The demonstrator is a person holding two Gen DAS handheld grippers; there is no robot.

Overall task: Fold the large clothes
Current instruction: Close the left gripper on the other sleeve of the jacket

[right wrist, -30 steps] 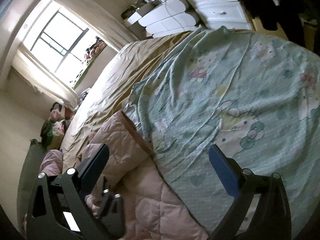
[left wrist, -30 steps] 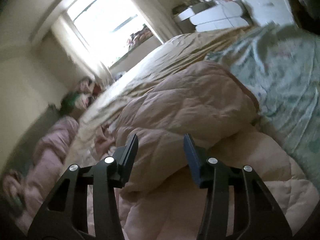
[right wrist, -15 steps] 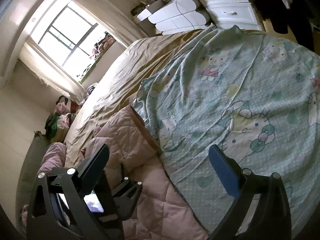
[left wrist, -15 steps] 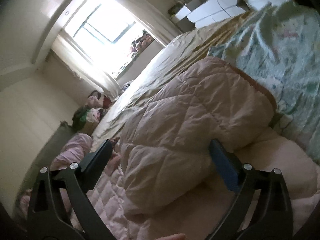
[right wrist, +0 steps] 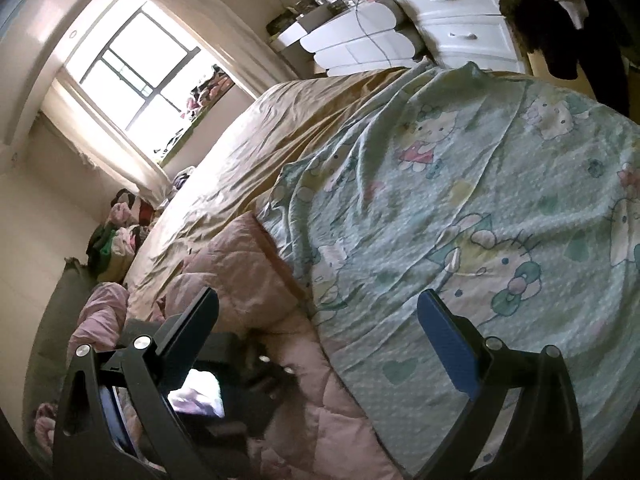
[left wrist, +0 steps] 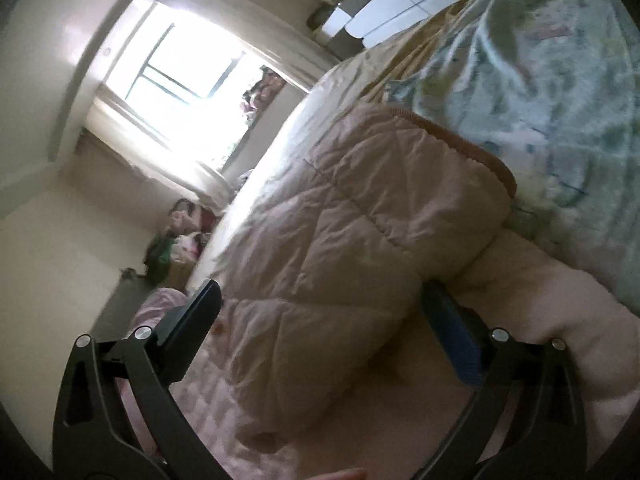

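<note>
The left gripper [left wrist: 320,320] is seen spread wide, its two fingers set to either side of a folded bulge of the pink quilted garment [left wrist: 360,220]; nothing is clamped between them, and whether the pads touch the fabric cannot be told. In the left wrist view the garment is shown close up: a puffy, diamond-stitched fold edged with a brown trim [left wrist: 472,148], lying on the bed. Part of a fingertip [left wrist: 344,474] is caught at the bottom edge of that view.

The right gripper [right wrist: 318,316] is likewise held released, with its fingers wide apart above the bedding and nothing between them. Through its left side the left gripper [right wrist: 256,384] is glimpsed as a dark blurred shape resting low over the pink quilted garment [right wrist: 240,276], a thing the left view cannot show of itself.

Only the right wrist view gives the mint cartoon-print sheet [right wrist: 480,200] in full, spread over the right part of the bed and lapping the garment's edge; in the left view it is blurred. A tan bedspread [right wrist: 280,128] is seen beyond, then a bright window [right wrist: 132,64], a white dresser [right wrist: 452,16] and dark clothes [right wrist: 560,20] hung at the upper right
</note>
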